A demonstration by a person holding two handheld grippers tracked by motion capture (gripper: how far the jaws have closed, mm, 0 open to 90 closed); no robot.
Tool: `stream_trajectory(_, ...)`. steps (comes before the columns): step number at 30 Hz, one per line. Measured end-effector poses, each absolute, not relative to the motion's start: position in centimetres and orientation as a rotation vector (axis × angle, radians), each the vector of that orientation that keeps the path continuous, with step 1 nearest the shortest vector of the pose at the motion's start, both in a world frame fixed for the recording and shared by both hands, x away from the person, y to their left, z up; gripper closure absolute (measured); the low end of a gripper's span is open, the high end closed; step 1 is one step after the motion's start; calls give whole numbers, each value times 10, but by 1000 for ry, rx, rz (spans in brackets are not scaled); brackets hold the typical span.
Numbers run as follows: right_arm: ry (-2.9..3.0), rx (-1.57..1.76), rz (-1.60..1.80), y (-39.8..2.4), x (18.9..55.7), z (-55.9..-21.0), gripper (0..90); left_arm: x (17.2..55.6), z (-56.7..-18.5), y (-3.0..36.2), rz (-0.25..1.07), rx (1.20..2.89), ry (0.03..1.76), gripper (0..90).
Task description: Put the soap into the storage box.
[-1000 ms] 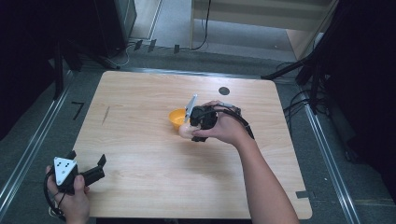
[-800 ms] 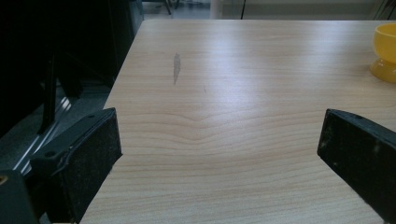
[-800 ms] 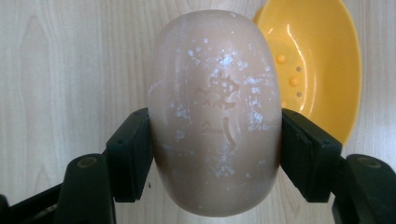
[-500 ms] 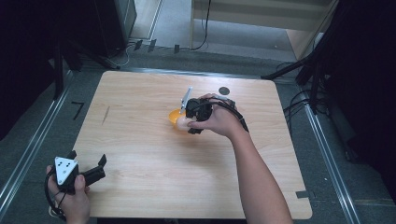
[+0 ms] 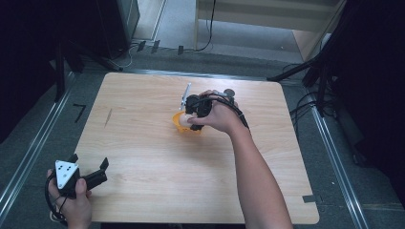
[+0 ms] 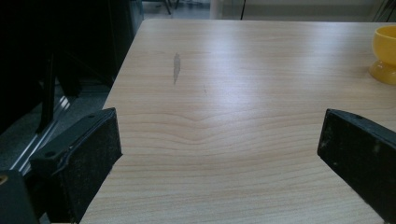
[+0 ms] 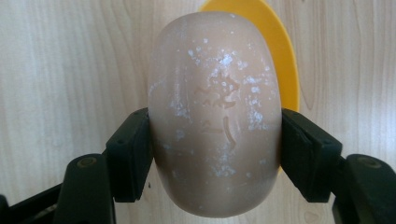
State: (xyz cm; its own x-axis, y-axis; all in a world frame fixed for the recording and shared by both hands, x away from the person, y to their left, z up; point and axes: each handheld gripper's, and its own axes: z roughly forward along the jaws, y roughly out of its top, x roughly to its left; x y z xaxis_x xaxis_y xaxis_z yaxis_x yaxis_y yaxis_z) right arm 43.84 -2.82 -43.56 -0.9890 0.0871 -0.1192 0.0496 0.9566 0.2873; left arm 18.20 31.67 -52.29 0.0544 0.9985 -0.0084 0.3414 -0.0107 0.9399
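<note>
High view first: a light wooden table [image 5: 143, 143] stands on a grey floor, and a person's two forearms come in from its near edge. The right hand [image 5: 220, 114] is out over the middle of the table, holding the right gripper [image 5: 191, 117] pointed downward at a small yellow egg cup [image 5: 182, 125] that stands on the wood. A pale brown egg [image 5: 186, 120] sits between the jaws, right above the cup's bowl.

From the right gripper view the hold is plain. The two black jaws press on either side of the egg [image 7: 215, 116], which is upright with its long axis running away from the camera's base. Its shell is flecked with white specks and carries a faint embossed mark. Behind it the rim of the yellow egg cup [image 7: 280, 51] shows as a crescent on the right; whether the egg touches the cup I cannot tell.

At the near left corner of the table the left hand [image 5: 76, 202] holds the left gripper [image 5: 95, 167] low, well apart from the cup. In the left gripper view its jaws stand wide apart with bare wood between them. A grey smudge [image 6: 176, 67] marks the tabletop ahead, and the egg cup [image 6: 385, 53] stands at the far right.
</note>
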Motion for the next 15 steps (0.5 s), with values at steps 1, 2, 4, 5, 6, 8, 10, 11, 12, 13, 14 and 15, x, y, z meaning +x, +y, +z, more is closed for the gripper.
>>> stream_trajectory(1,2980,114,436,-28,440,-437,334,182,-523,317,982,1485,1418,1)
stream_trajectory(2,2978,114,439,-29,442,-437,334,182,-523,317,982,1484,1418,1)
stream_trajectory(4,2977,134,428,-30,445,-439,334,182,-523,317,982,1484,1417,1)
stream_trajectory(5,2977,134,428,-30,445,-439,334,182,-523,317,982,1484,1417,1)
stream_trajectory(6,2981,141,435,-31,446,-440,334,182,-523,317,982,1484,1417,1)
stream_trajectory(8,2985,150,426,-31,447,-441,334,182,-523,317,983,1488,1416,1)
stream_trajectory(10,2994,160,414,-31,448,-443,333,182,-523,316,987,1492,1415,1)
stream_trajectory(11,2993,144,425,-31,450,-445,333,182,-523,316,989,1492,1415,1)
stream_trajectory(12,2993,144,425,-31,450,-445,333,182,-523,316,989,1493,1417,1)
stream_trajectory(13,3001,147,422,-31,450,-445,333,182,-523,316,990,1493,1417,1)
stream_trajectory(14,3008,149,429,-30,450,-446,333,182,-523,316,989,1491,1417,1)
stream_trajectory(15,3013,149,426,-30,450,-446,333,182,-523,316,988,1492,1416,1)
